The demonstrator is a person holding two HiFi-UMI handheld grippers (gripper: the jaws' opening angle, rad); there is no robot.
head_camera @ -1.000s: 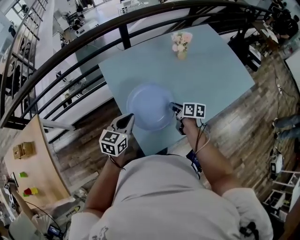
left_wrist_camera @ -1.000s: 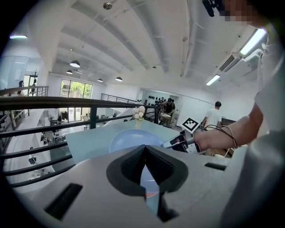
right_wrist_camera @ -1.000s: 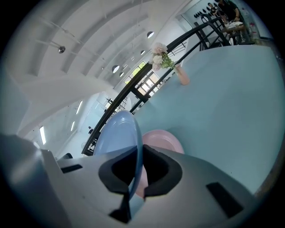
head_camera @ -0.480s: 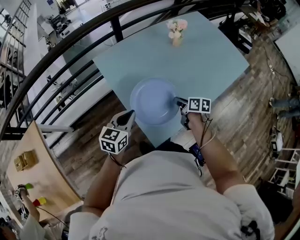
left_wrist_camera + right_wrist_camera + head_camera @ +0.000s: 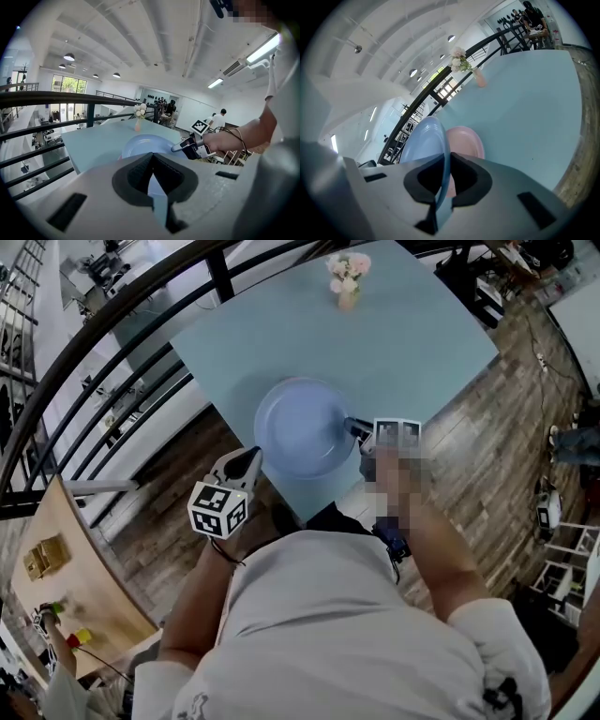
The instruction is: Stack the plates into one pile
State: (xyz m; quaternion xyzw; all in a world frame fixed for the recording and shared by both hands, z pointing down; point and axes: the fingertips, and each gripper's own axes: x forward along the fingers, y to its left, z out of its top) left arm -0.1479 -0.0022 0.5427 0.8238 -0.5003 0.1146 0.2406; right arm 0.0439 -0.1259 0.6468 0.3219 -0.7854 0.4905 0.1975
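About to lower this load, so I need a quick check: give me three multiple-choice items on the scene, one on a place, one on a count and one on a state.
1. Where does the vase stand?
A. at the table's far end
B. on the floor
C. on a chair

2. How many plates are in view?
A. one
B. two
C. four

3. What is the state of the right tool?
A. open and empty
B. shut on the rim of the blue plate
C. shut on the vase

Key:
1 A, the head view shows it at the far end, well beyond the plates.
2 B, the blue plate is held tilted and a pink plate lies on the table under it.
3 B, the right tool view shows the rim pinched between its pads.
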